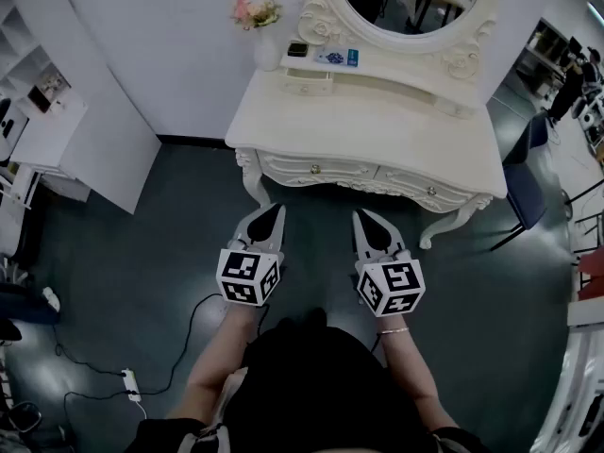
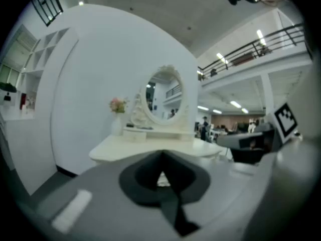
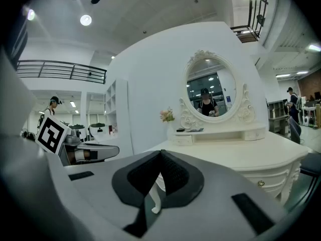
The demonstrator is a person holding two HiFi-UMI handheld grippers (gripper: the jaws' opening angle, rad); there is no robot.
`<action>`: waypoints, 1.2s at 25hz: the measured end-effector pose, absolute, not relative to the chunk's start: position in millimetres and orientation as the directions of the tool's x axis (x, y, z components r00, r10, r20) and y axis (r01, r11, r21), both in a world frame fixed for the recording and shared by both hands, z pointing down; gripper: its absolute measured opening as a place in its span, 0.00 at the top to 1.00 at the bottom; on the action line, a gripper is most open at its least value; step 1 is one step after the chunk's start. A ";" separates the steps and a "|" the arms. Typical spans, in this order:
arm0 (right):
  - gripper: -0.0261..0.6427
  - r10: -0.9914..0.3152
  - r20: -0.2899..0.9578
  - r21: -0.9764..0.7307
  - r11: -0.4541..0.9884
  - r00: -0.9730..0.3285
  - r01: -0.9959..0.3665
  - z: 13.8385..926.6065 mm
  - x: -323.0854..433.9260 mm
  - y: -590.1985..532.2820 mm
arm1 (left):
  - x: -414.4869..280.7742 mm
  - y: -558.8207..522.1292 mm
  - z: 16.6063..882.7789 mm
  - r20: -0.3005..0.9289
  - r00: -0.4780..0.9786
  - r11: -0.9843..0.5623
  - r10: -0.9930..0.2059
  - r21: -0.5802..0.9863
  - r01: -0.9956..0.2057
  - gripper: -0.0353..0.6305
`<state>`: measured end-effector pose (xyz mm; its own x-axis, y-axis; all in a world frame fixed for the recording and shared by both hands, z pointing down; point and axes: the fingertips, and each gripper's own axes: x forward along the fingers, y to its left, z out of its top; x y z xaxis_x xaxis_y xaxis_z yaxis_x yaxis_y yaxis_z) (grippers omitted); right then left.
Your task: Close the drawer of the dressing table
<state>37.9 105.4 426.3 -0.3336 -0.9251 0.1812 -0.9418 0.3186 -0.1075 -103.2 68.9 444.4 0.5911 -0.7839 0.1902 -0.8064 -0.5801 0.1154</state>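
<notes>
- Below the head camera, the left gripper (image 1: 272,213) and right gripper (image 1: 364,217) hang side by side over the floor (image 1: 142,253). They are near the table (image 1: 377,125) but apart from it. Both tongs are pinched together and carry nothing.
- The drawers (image 1: 316,170) sit under the table's near edge. From above neither visibly sticks out, so I cannot tell which, if any, is open.
- Only this view shows the gap between tips and table, and a cable (image 1: 193,324) lying by the person's feet.
- Left gripper view: the left gripper (image 2: 161,157) has its tips meeting, with nothing between them. The table (image 2: 150,147) shows edge-on, with the mirror (image 2: 163,97) and flowers (image 2: 118,104) behind. The gripper's own body hides the drawers.
- Right gripper view: the right gripper (image 3: 161,154) is closed to a point and empty. A table leg (image 3: 156,202) shows in the slit below the tips. Only here does a knob (image 3: 261,183) on the carved front appear from the side.
- Risk, as I judge it: a push with narrow shut tips could slip off the carving or the knob and mark the finish.
- A push off-centre might skew a drawer so that it jams, or shove the table and topple the flowers.
- Stepping forward could also catch the cable.
</notes>
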 end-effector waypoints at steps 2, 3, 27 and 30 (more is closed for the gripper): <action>0.96 -0.925 0.180 -0.111 0.320 -0.335 -0.941 427.1 40.3 106.1 | -99.8 68.1 444.2 0.191 0.590 -0.580 -0.784 0.114 -0.807 0.94; 0.96 -0.925 0.180 -0.113 0.320 -0.336 -0.941 427.7 41.4 106.5 | -98.4 68.1 444.5 0.192 0.589 -0.578 -0.785 0.114 -0.808 0.94; 0.95 -0.924 0.158 -0.143 0.329 -0.349 -0.934 430.2 70.8 107.8 | -79.4 59.6 440.7 0.195 0.544 -0.539 -0.816 0.084 -0.838 0.94; 0.95 -0.921 0.160 -0.149 0.332 -0.354 -0.932 430.3 72.3 104.2 | -78.6 54.8 441.4 0.200 0.535 -0.528 -0.821 0.091 -0.844 0.92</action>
<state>72.3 104.2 430.3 -0.3539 -0.9214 0.1604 -0.9315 0.3319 -0.1485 -78.6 54.8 441.4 0.5353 -0.8208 0.1996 -0.8441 -0.5283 0.0913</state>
